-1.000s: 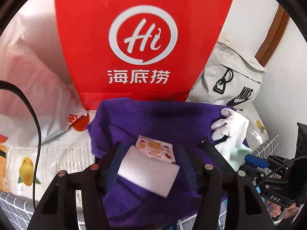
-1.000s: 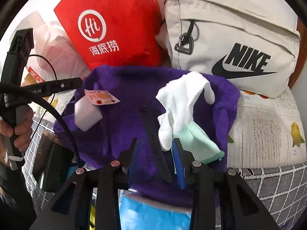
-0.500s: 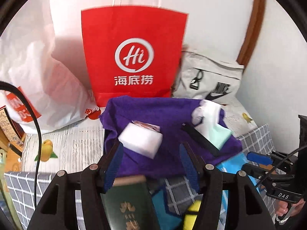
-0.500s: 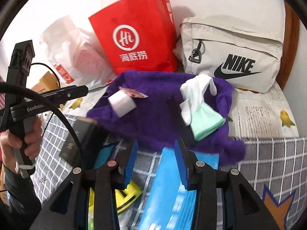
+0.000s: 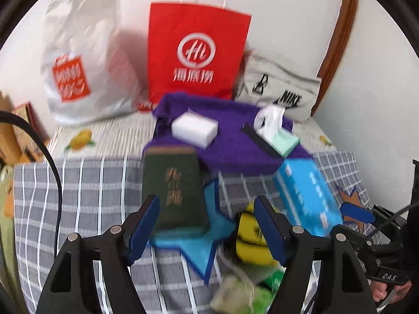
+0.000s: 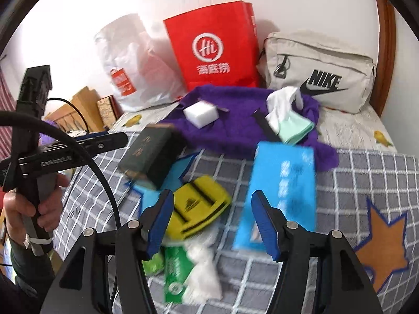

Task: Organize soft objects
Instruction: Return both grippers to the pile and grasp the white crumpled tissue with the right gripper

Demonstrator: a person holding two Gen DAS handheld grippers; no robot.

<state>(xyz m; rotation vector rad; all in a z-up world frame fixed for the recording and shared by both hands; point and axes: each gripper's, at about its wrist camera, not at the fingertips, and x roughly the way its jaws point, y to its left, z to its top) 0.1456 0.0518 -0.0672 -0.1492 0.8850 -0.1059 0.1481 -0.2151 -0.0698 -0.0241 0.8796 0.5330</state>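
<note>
A purple towel (image 5: 230,141) (image 6: 235,123) lies spread at the back of the bed. On it rest a white sponge block (image 5: 195,128) (image 6: 201,112), a white glove with a mint cuff (image 5: 275,128) (image 6: 285,115) and a black strap (image 5: 259,138). My left gripper (image 5: 207,222) is open and empty, above a dark green book (image 5: 172,183) (image 6: 149,154). My right gripper (image 6: 212,222) is open and empty, above a yellow pad (image 6: 199,206) (image 5: 251,235) and a blue pack (image 6: 282,191) (image 5: 306,191).
A red paper bag (image 5: 196,52) (image 6: 212,49), a white plastic bag (image 5: 83,60) (image 6: 131,65) and a beige Nike bag (image 5: 277,89) (image 6: 319,70) stand against the wall. A green packet (image 6: 175,269) and white tissue (image 6: 204,269) lie near me on the grey checked cover (image 5: 78,198) (image 6: 353,172).
Both grippers have pulled back from the towel towards the near side of the bed. The sponge and glove stay on the towel. The book, yellow pad and blue pack have come into view.
</note>
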